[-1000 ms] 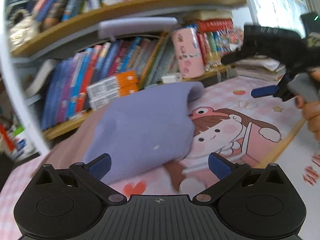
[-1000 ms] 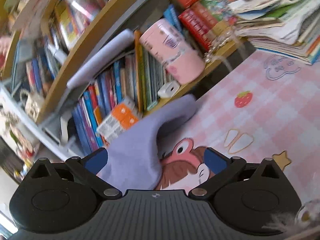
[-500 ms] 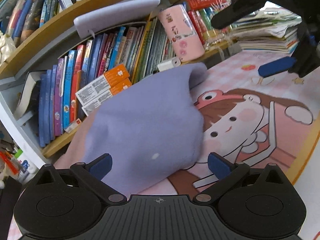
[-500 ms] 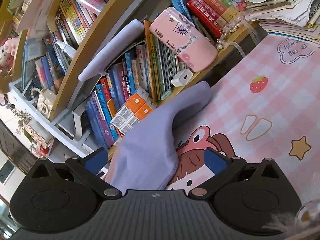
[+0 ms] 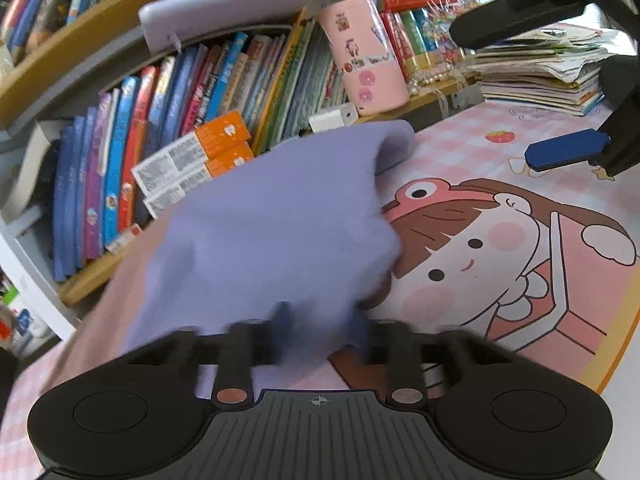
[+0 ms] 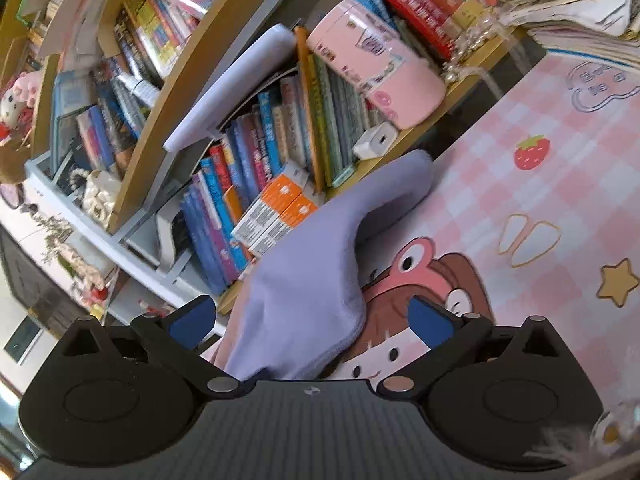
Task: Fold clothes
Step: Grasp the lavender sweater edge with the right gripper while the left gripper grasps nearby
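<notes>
The left gripper [image 5: 320,332] points forward and down toward the table, and its jaws are closing, blurred with motion, with the near edge of the lavender garment [image 5: 280,232] between them; whether the pads already press the cloth cannot be told through the blur. The right gripper [image 6: 312,316] points more nearly level, rolled so the scene looks tilted, and its blue pads [image 6: 430,320] stand wide apart with nothing between them but air above the cloth. In the left wrist view it hangs at the upper right over the mat, one blue pad showing. The lavender garment lies in a soft heap on the pink cartoon table mat [image 5: 500,240], its far end reaching the base of the bookshelf [image 5: 100,32]. Behind it stand rows of books [image 5: 160,128], two orange-and-white boxes [image 5: 192,160], a white charger [image 5: 332,118], a pink printed canister [image 5: 364,64], and a stack of papers [image 5: 540,64].
</notes>
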{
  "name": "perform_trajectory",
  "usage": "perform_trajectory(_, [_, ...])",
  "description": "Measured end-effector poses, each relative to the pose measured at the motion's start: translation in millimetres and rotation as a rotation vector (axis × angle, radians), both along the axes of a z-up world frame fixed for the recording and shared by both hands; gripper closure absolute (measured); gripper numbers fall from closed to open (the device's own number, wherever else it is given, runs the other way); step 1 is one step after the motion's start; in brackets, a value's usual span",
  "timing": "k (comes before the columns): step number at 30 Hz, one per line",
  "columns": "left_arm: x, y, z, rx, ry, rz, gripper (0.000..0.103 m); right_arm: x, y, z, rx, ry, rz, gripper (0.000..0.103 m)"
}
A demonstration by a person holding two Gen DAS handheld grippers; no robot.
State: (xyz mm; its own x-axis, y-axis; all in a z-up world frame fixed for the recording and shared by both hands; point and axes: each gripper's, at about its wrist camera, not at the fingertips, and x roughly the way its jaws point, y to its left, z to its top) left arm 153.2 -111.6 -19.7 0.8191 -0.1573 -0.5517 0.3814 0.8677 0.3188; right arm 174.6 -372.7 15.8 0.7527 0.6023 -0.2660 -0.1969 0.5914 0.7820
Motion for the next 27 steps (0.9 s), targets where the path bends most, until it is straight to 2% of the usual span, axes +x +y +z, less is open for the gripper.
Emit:
perform_trajectory(3, [-6,7,9,-0.079,0.025,-0.021,0.094,1,0,-2,0.01,0.011,0.008,0.0])
perform_trajectory(7, [-63,26,47,-0.266,-0.002,-0.143,0.095,3,0,-6,0.031,0.038,0.024,0.0])
perform_trajectory(9, [-96,30,61,-0.326,0.003,-0.228,0.095,4,1,-9,0.036,0.049,0.033,0.0])
perform_trajectory(11, [-124,34,63,-0.369,0.026,-0.294,0.095,6,2,-13,0.047,0.067,0.042,0.0])
perform_trajectory(13, [-136,36,57,-0.4,0.063,-0.312,0.095,8,3,-17,0.056,0.09,0.047,0.0])
perform_trajectory(18, [-147,37,46,-0.369,0.087,-0.294,0.094,9,0,-24,0.056,0.126,0.023,0.004])
perform_trajectory(20, [-149,38,44,-0.359,0.09,-0.288,0.094,9,-3,-25,0.059,0.129,0.01,0.017])
perform_trajectory(24, [-152,38,42,-0.334,0.1,-0.281,0.094,9,-8,-28,0.051,0.144,-0.019,0.032])
perform_trajectory(26, [-153,38,40,-0.317,0.099,-0.277,0.09,8,-9,-28,0.04,0.145,-0.03,0.05])
perform_trajectory(27, [-155,37,39,-0.306,0.097,-0.275,0.088,8,-9,-27,0.035,0.14,-0.033,0.054])
